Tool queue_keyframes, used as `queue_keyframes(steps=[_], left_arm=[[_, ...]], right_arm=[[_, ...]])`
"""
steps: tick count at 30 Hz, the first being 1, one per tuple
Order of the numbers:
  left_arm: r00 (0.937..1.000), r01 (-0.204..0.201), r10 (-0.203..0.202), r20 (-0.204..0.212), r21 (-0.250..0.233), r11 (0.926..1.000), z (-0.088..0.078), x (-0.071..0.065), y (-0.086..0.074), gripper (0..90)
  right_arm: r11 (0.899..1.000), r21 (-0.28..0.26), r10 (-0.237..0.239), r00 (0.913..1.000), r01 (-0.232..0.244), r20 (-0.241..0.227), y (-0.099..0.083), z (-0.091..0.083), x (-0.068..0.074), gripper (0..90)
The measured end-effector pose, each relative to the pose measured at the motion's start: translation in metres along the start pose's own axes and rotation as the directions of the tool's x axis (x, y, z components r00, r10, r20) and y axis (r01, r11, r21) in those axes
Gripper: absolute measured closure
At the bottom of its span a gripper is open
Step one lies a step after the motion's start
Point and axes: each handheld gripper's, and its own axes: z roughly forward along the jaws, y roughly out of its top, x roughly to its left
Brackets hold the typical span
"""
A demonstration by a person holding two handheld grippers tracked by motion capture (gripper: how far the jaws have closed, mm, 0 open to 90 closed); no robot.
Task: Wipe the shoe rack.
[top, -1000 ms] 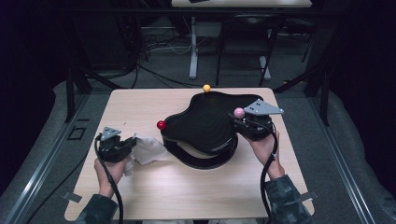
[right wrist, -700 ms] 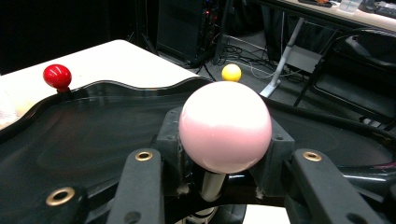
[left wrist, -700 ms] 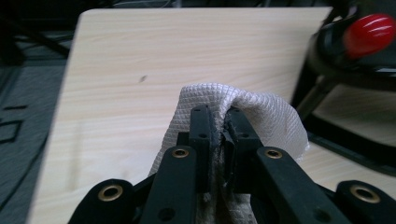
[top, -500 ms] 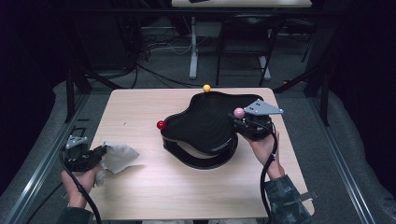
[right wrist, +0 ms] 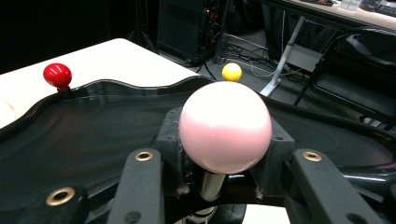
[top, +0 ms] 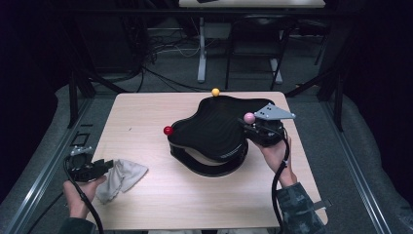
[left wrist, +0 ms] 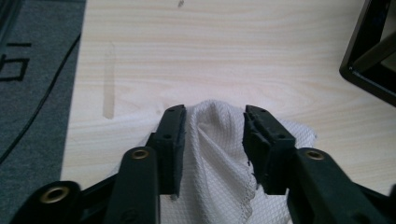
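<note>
The left tool [top: 100,167] sits at the near left corner of the counter [top: 146,117]. Its jaws have just been opening and stand partly apart, with the white cloth [left wrist: 219,163] bunched between them but no longer pinched. The cloth lies on the counter well left of the black tray [top: 209,134]. The right tool [right wrist: 219,154] is clamped on the pink knob [right wrist: 225,126] at the tray's right edge. A red knob [top: 168,130] marks the tray's left side, and a yellow knob [top: 215,91] its far side.
</note>
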Motion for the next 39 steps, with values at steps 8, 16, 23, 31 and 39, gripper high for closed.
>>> queue_keyframes(steps=[8, 16, 23, 31, 39], left_arm=[[0.9970, -0.031, 0.038, 0.068, -0.101, 0.9944, -0.012, -0.014, 0.012, 37.2], [0.9802, -0.125, 0.145, 0.135, -0.146, 0.9813, 0.004, -0.049, 0.023, 15.9], [0.9602, -0.194, 0.218, 0.175, -0.141, 0.9708, 0.034, -0.082, 0.031, 9.2], [0.9385, -0.239, 0.263, 0.224, -0.127, 0.9626, 0.075, -0.110, 0.039, 6.5], [0.9276, -0.233, 0.259, 0.269, -0.124, 0.9645, 0.106, -0.127, 0.038, 26.7]], right_arm=[[1.000, 0.000, 0.002, 1.0000, -0.002, -0.004, 0.000, 0.000, 0.000, 60.5], [1.000, 0.001, 0.003, 1.0000, -0.003, -0.005, 0.000, 0.000, 0.000, 60.5], [1.000, 0.007, 0.001, 1.0000, -0.001, 0.003, 0.001, 0.000, 0.000, 60.5], [1.000, 0.013, 0.004, 1.0000, -0.004, -0.004, 0.001, 0.000, 0.000, 60.5], [1.000, 0.019, 0.004, 0.9999, -0.004, 0.010, 0.002, 0.001, 0.001, 60.5]])
